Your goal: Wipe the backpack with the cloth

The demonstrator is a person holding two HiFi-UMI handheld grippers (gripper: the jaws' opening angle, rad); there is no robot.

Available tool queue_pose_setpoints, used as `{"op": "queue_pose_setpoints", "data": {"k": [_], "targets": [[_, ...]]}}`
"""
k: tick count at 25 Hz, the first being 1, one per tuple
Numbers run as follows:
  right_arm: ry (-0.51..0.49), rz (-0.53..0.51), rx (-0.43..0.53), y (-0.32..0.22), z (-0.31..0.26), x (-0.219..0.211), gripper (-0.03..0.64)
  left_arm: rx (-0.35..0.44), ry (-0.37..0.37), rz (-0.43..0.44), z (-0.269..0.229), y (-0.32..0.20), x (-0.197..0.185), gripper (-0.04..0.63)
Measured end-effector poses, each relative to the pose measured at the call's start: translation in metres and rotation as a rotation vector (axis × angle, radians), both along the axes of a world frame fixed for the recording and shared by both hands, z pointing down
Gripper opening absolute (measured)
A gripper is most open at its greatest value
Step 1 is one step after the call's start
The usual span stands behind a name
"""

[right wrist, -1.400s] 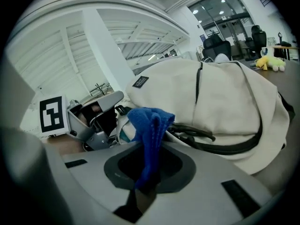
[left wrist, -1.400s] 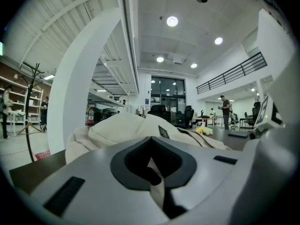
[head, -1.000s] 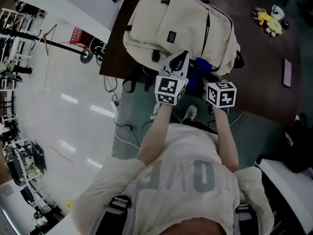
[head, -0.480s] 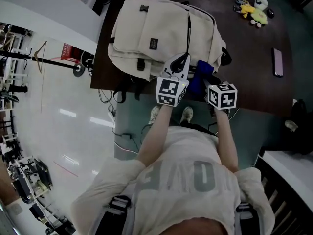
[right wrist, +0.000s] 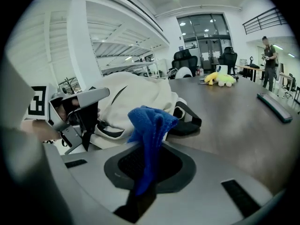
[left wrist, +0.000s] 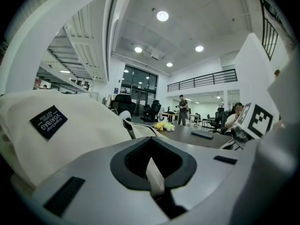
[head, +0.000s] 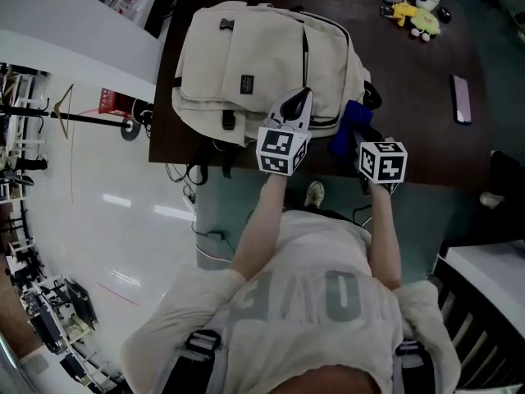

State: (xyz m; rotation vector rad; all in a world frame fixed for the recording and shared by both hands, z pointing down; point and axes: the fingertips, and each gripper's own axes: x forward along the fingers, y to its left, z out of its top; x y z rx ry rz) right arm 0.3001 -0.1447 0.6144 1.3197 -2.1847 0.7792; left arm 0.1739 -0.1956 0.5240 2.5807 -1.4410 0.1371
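Two grippers: both were held at the near edge of the desk [head: 410, 80], side by side, with the person's forearms reaching out from below.
Left gripper [head: 297, 105]: it was clenched, with a thin pale strap [left wrist: 153, 175] pinched upright between its jaws. The strap had the same cream colour as the backpack, but where it joined could not be traced.
Left gripper's place: its tip lay on the near side of the backpack [head: 254, 56], close to the middle of that edge. In its own view the cream fabric [left wrist: 70, 139] bulged just to the left of the jaws.
Right gripper [head: 365, 142]: it was grasping the cloth [right wrist: 150, 130], whose lower end ran down into the closed jaws while the upper end stood up in a loose fold.
Cloth: it was blue and showed in the head view [head: 351, 130] just beside the backpack's near right corner. Whether it touched the fabric could not be told.
Backpack: it was cream and lay flat on the left part of the desk, front face up. A small black label [head: 244, 83] sat on its front pocket, and a black strap [right wrist: 187, 123] trailed on the desk beside the cloth.
Far side of the desk: a yellow toy [head: 410, 15] lay there, well apart from the backpack.
Right side of the desk: a flat dark device [head: 462, 98] lay alone.
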Motion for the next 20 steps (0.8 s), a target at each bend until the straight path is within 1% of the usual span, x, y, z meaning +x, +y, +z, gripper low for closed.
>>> {"op": "queue_pose_setpoints", "data": {"k": [2, 6, 11, 13, 15, 16, 18, 20], "targets": [[0.010, 0.016, 0.002, -0.002, 0.001, 0.005, 0.044, 0.005, 0.005, -0.011, 0.002, -0.002, -0.003, 0.005], [0.011, 0.039, -0.006, -0.005, 0.005, 0.010, 0.044, 0.017, -0.022, -0.004, 0.006, -0.003, -0.003, 0.005], [0.031, 0.052, -0.003, -0.005, 0.005, 0.012, 0.044, 0.002, 0.029, -0.015, 0.006, -0.007, -0.008, 0.005], [0.010, 0.056, -0.005, -0.005, 0.005, 0.012, 0.044, 0.006, 0.031, -0.011, 0.005, -0.007, -0.009, 0.005], [-0.035, 0.065, 0.000, -0.005, -0.005, 0.014, 0.044, 0.005, 0.039, -0.005, 0.005, -0.006, -0.008, 0.005], [-0.056, 0.075, 0.023, -0.008, -0.017, 0.018, 0.044, 0.004, 0.043, -0.001, 0.005, -0.006, -0.008, 0.005], [-0.078, 0.098, 0.119, -0.026, -0.051, 0.030, 0.044, 0.010, 0.036, 0.004, 0.004, -0.007, -0.008, 0.005], [-0.049, 0.116, 0.227, -0.053, -0.083, 0.049, 0.044, 0.016, 0.005, 0.017, 0.006, -0.007, -0.005, 0.005]]}}
